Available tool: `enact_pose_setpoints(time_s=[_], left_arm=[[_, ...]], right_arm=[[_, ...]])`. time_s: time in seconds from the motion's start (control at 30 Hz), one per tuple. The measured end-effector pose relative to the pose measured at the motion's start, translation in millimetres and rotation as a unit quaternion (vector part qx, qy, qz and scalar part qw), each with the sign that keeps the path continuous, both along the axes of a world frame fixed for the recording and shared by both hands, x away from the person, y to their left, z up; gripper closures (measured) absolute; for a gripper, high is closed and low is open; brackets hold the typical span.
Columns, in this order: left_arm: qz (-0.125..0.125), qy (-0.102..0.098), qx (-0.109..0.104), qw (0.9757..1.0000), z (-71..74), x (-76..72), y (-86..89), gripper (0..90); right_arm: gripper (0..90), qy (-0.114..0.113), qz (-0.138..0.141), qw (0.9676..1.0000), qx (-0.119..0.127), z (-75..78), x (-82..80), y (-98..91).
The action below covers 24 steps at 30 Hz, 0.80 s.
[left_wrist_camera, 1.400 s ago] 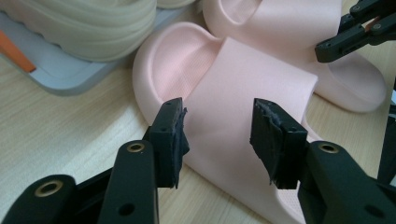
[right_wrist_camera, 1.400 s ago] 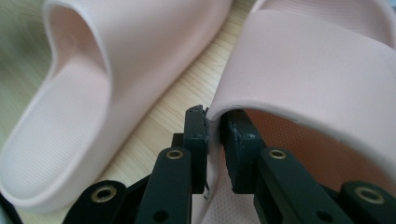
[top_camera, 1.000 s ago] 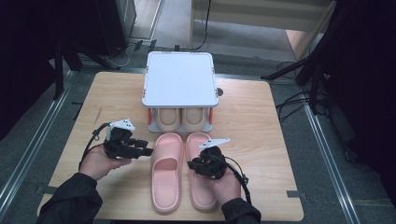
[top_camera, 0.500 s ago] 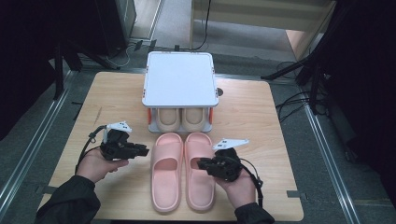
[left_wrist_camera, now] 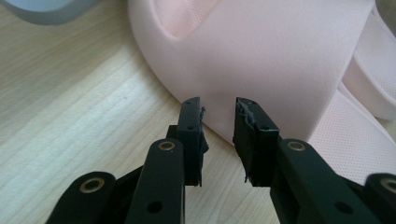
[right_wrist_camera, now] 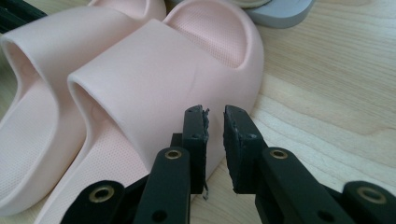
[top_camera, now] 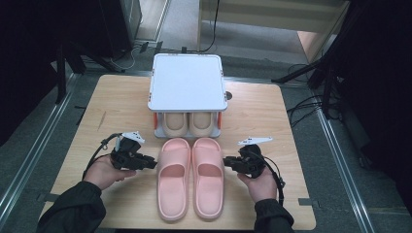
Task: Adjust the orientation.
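Two pink slippers lie side by side at the table's front middle, toes to the far side: the left slipper (top_camera: 172, 180) and the right slipper (top_camera: 209, 177). My left gripper (top_camera: 150, 164) points right at the left slipper's outer edge. In the left gripper view, that gripper (left_wrist_camera: 217, 105) has its jaws a little apart and empty, just short of the pink strap (left_wrist_camera: 280, 56). My right gripper (top_camera: 227, 162) points left at the right slipper's outer edge. Its jaws (right_wrist_camera: 215, 112) stand narrowly apart, empty, close to the strap (right_wrist_camera: 154, 70).
A low shoe rack with a white top (top_camera: 187, 82) stands at the back middle of the wooden table (top_camera: 116, 107). A beige pair of slippers (top_camera: 187, 124) sits under it. The pink toes lie close to the rack's front.
My right gripper has moved right, off the right slipper's strap to its outer side. My left gripper has slid toward the front and nearer the left slipper.
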<state>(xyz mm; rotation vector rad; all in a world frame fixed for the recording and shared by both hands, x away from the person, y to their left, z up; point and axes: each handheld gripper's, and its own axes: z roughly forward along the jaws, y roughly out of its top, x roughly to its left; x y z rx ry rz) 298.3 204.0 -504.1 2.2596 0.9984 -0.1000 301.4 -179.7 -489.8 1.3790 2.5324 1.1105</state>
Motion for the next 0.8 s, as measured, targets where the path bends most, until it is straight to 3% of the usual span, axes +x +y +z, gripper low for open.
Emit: enact_pose_setpoints(time_s=[0.13, 0.37, 0.8], left_arm=[[-0.005, 0.002, 0.003, 1.0000, -1.8, -0.6, -6.0, 71.4], [-0.011, 0.011, -0.003, 0.9999, -2.7, -3.2, -10.2, 71.9], [-0.013, 0.025, -0.001, 0.9996, -1.6, -9.9, -14.4, 72.5]], right_arm=[[79.4, -0.002, 0.005, 1.0000, -0.007, -2.3, 0.6, 4.6], [79.4, 0.005, -0.001, 1.0000, -0.003, -4.1, 2.7, 3.9], [82.4, -0.005, -0.008, 0.9999, 0.005, -7.9, 14.7, 5.4]])
